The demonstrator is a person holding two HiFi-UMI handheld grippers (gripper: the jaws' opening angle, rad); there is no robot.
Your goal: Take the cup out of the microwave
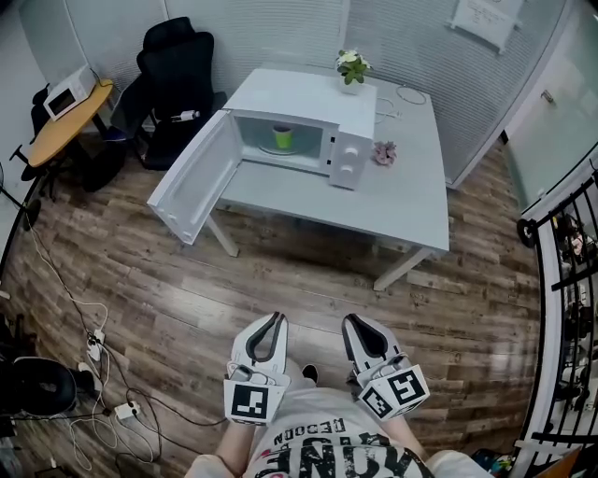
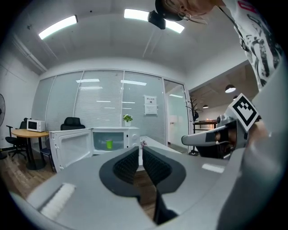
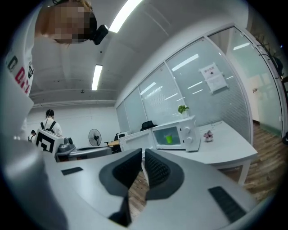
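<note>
Far ahead of the right gripper, we can't read the wall notice (top edge crops it).

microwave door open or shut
Open. The microwave door is swung wide to the left of the microwave, and the green cup stands upright in the exposed cavity.

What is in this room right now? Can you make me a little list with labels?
microwave: white, on the table
door: swung wide open
cup: green, upright inside the microwave
plant: small pot on top of the microwave
left gripper: shut, empty, well back from the table
right gripper: shut, empty, beside the left one
task: cup not yet taken out
</note>
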